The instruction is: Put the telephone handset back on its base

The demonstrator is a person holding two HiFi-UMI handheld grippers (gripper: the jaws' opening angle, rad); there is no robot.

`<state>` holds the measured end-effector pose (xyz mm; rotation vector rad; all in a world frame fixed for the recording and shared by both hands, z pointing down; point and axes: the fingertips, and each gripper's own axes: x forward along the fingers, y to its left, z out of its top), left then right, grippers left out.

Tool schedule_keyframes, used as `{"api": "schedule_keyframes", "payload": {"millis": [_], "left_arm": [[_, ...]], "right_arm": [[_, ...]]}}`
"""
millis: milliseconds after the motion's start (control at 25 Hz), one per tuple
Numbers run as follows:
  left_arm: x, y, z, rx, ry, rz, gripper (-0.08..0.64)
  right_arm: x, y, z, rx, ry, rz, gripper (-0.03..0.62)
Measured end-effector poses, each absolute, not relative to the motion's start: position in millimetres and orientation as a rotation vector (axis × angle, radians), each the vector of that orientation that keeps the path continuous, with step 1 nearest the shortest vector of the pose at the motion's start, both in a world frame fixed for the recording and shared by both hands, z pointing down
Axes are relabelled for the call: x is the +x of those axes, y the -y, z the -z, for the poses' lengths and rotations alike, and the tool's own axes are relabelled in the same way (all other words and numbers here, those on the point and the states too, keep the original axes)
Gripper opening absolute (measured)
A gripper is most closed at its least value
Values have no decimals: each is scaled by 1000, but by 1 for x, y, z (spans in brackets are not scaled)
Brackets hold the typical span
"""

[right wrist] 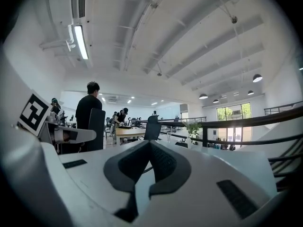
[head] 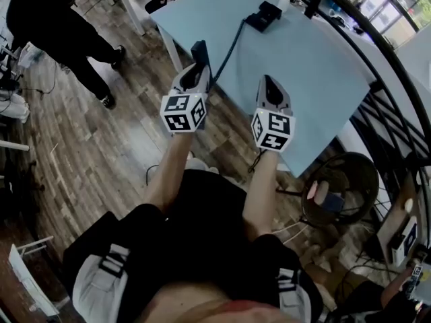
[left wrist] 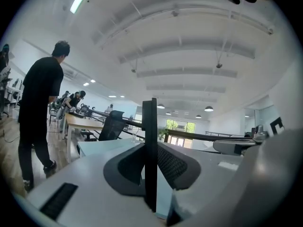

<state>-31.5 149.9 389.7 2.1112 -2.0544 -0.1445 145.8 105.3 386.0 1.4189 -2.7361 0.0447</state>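
The wooden floor (head: pixel 87 153) fills the left and near part of my head view, and the pale blue table (head: pixel 303 66) runs from the middle out to the far right, with a dark railing (head: pixel 384 79) curving along its right side. A person in black (head: pixel 47 19) stands on the floor at the far left, well apart from the table. A round dark bin (head: pixel 340 187) sits on the floor near the table's near right corner. I have both grippers up at the table's near edge, side by side. The left gripper (head: pixel 194 73) is clamped on the telephone handset (head: pixel 200 51). In the left gripper view the handset stands upright and edge-on as a thin dark slab, with a pad pressed against each of its flat sides. From the head view it looks to be held just over the near left edge of the table, though I can't tell for sure whether it clears the surface. The right gripper (head: pixel 267 83) has nothing in it, and its jaws are together, tips meeting. The telephone base (head: pixel 264 15) lies on the far part of the table, well apart from the handset. A dark cord (head: pixel 229 46) runs across the tabletop from the base to the handset.
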Motion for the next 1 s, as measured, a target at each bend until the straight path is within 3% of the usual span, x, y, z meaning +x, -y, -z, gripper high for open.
{"api": "schedule_keyframes", "payload": {"millis": [480,1000], "left_arm": [[-30,-121,-364,2198,2014,191,72],[-114,-22,-386,2148,1987,208,72]], "right_arm": [[141,-84,-365,1426,2771,-13,-8],[37,21,-390,1317,2770,-37,-6]]}}
